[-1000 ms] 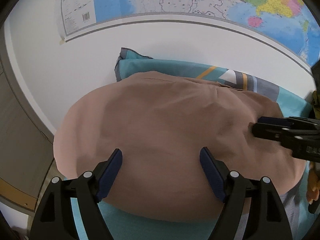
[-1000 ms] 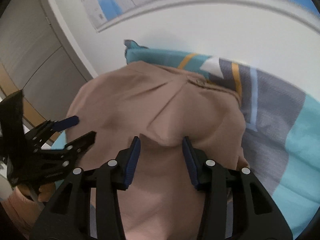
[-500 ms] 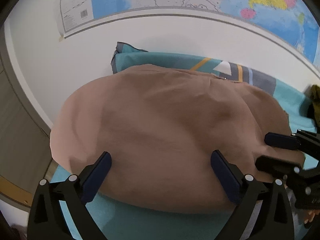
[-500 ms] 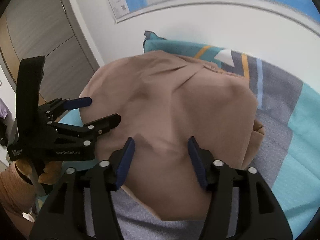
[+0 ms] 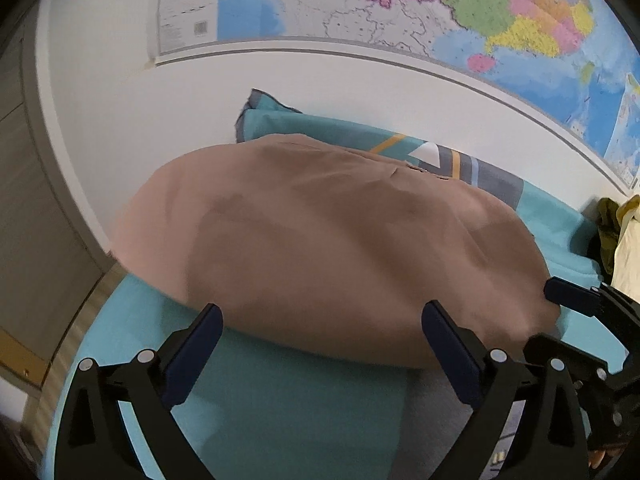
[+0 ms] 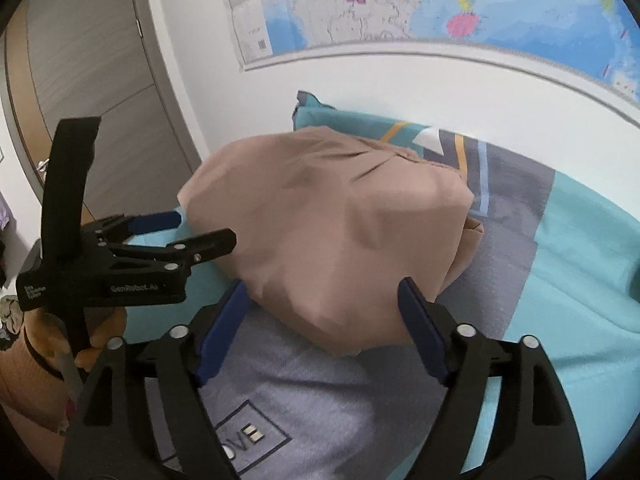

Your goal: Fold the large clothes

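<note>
Garment (image 5: pixel 332 248): smooth tan cloth folded into a rounded mound on the teal bedcover (image 5: pixel 280 412). Left gripper (image 5: pixel 320 336) gapes empty; right gripper (image 6: pixel 320 308), jaws just widening, grips nothing. Glossy map (image 5: pixel 440 8) hangs beyond.

White wall (image 5: pixel 132 128) behind bed (image 5: pixel 280 400). Large coloured map (image 5: pixel 460 12) high on wall above bed, grey strip along its lower edge. Grey wardrobe doors (image 6: pixel 100 92) left of bed, wood-toned trim. Bedcover teal with grey panel, orange stripes. Even, soft light.
</note>
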`<state>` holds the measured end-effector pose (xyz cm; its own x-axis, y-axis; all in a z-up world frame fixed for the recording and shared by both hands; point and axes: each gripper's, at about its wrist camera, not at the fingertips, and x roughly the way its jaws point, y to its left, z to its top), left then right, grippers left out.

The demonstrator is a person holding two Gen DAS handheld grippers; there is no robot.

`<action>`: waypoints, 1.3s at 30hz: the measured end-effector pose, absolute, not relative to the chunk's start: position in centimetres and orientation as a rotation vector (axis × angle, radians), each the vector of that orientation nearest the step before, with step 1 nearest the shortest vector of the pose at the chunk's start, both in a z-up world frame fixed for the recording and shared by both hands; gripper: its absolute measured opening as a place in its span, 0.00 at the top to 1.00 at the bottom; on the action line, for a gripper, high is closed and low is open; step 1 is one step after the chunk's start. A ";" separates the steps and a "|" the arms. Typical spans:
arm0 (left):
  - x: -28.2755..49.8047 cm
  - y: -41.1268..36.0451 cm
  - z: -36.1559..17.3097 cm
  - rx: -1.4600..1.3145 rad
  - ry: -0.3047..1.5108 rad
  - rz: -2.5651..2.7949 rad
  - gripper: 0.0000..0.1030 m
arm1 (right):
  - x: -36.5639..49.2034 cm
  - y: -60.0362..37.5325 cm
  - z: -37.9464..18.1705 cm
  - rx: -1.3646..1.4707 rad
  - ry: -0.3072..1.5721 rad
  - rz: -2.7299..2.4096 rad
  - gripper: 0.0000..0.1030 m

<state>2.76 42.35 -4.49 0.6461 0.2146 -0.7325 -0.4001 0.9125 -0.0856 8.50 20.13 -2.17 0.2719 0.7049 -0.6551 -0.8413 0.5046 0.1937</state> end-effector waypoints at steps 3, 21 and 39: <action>1.9 41.5 -3.6 -0.234 0.762 0.389 0.07 | 7.7 19.6 -1.5 -0.207 0.718 1.030 0.13; -1.2 36.7 0.4 -0.150 0.678 0.441 0.07 | 5.4 16.2 -0.7 -0.151 0.698 0.970 0.05; -3.3 35.3 0.3 -0.153 0.673 0.446 0.07 | 2.9 15.1 -0.3 -0.127 0.716 1.031 0.05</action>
<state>-3.30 35.26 0.31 0.6917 0.3490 -0.6322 -0.4462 0.8949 0.0058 2.87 15.09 -0.30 0.3108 0.7389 -0.5979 -0.8183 0.5280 0.2271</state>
